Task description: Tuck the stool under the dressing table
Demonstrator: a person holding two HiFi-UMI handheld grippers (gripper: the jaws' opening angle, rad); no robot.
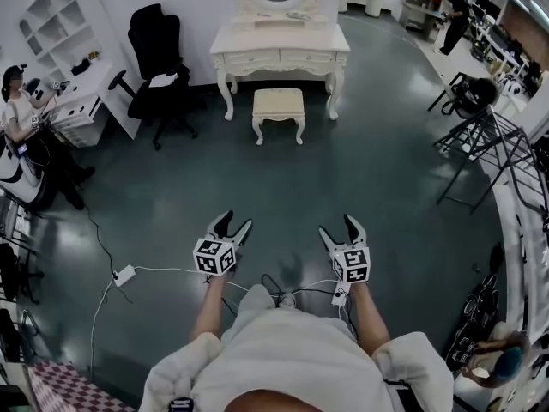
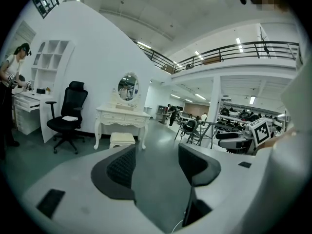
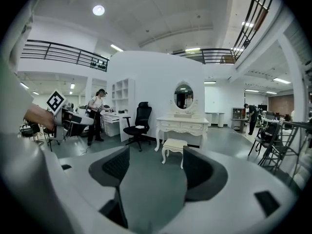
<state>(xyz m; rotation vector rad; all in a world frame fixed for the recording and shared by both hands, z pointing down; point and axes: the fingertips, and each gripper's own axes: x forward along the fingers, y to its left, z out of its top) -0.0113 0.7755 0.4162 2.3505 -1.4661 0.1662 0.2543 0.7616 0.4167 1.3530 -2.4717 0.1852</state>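
A cream stool [image 1: 278,106] stands on the floor just in front of the white dressing table [image 1: 280,51], which carries an oval mirror. The stool [image 2: 122,139] and the table [image 2: 123,118] also show far off in the left gripper view, and the stool [image 3: 174,146] and table [image 3: 181,126] in the right gripper view. My left gripper [image 1: 233,227] and right gripper [image 1: 341,228] are held side by side well short of the stool, both open with nothing between their jaws.
A black office chair [image 1: 159,67] stands left of the table. A person [image 1: 24,136] is at a white desk [image 1: 79,97] at far left. Folding metal racks [image 1: 489,157] line the right. A white cable and power box [image 1: 125,275] lie on the floor near my feet.
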